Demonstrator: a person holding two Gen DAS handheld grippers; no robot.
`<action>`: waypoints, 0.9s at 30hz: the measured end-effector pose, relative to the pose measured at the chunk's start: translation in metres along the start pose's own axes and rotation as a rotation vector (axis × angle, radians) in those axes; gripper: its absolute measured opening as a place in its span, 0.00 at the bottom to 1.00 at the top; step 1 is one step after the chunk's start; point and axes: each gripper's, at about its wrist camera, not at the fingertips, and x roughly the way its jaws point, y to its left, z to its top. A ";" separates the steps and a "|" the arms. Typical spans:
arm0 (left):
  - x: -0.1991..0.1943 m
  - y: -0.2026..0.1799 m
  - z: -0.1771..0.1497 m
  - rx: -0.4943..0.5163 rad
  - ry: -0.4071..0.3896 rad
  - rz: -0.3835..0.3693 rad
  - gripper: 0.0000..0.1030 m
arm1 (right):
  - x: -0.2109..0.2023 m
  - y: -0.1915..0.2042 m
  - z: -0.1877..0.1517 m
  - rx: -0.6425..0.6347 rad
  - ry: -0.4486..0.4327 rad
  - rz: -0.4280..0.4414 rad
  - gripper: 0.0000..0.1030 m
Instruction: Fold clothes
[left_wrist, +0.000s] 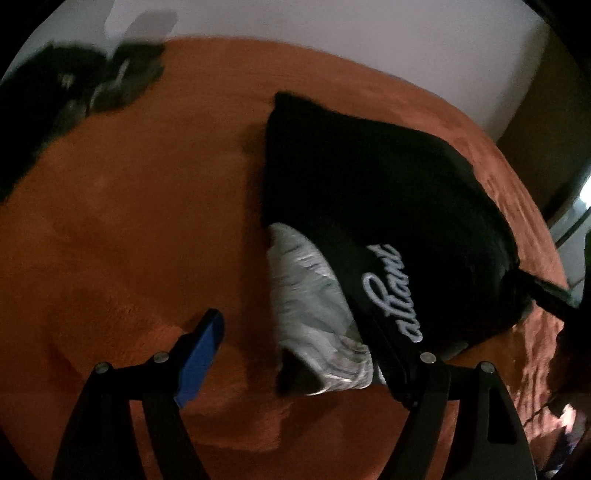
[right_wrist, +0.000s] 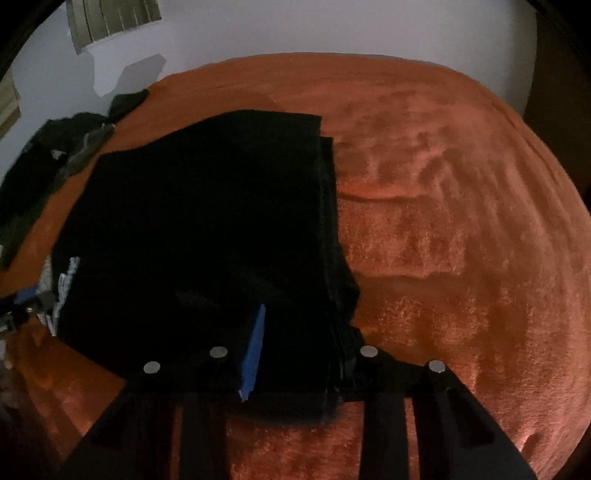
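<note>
This is a bedroom in a home. A wide bed is covered by a fuzzy orange blanket (right_wrist: 443, 229), rumpled in soft ridges, and it runs up to a plain white wall (right_wrist: 295, 26). Clothes lie on the blanket: a folded black garment (right_wrist: 207, 221) in the middle and a loose dark pile (right_wrist: 55, 155) at the far left edge. A slatted blind (right_wrist: 110, 18) hangs on the wall.
</note>
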 end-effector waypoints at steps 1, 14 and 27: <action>-0.006 0.000 -0.002 -0.006 -0.009 -0.001 0.78 | -0.003 0.001 0.003 0.001 -0.002 -0.004 0.28; 0.072 -0.075 0.139 0.070 -0.153 0.049 0.80 | 0.062 0.035 0.142 0.065 -0.123 0.073 0.37; 0.102 -0.063 0.146 0.045 -0.130 0.139 0.83 | 0.102 0.029 0.143 0.099 -0.123 0.041 0.43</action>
